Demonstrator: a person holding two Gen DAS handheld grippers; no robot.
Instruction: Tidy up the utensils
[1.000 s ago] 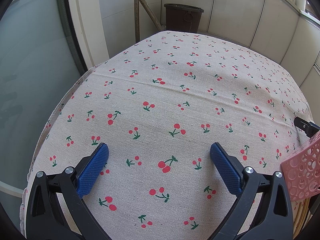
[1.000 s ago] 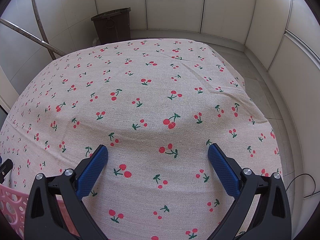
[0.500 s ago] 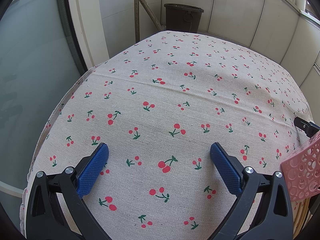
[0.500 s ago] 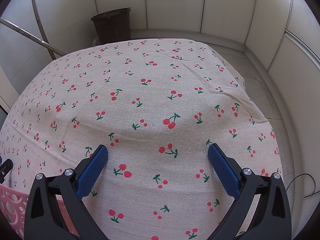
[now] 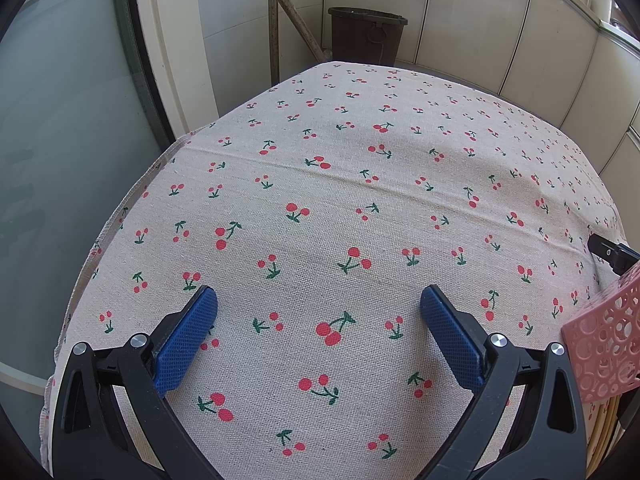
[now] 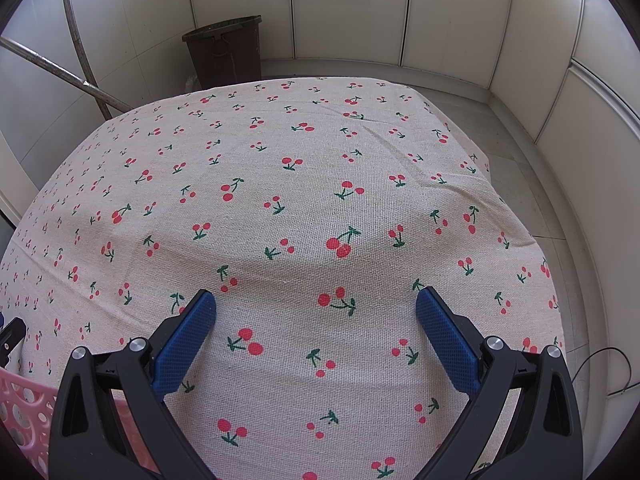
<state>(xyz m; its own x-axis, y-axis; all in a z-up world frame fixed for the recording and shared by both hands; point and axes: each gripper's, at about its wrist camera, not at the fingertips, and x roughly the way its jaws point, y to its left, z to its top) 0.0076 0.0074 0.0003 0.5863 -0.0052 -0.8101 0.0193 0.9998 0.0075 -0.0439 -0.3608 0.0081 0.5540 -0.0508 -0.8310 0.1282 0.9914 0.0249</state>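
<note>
Pink basket (image 5: 604, 344) right of left tool (image 5: 318, 304), tablecloth (image 5: 360, 200) beneath

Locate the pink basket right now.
The pink basket sits between the two claws: at the right edge of the left wrist view, lower-left corner of the right wrist view, on the cherry tablecloth.

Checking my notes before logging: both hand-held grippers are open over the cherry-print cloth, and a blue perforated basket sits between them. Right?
Nearly. The basket is pink, not blue, as both wrist views show. The rest holds: left hand-held gripper and right hand-held gripper are open over the cherry-print cloth.
</note>
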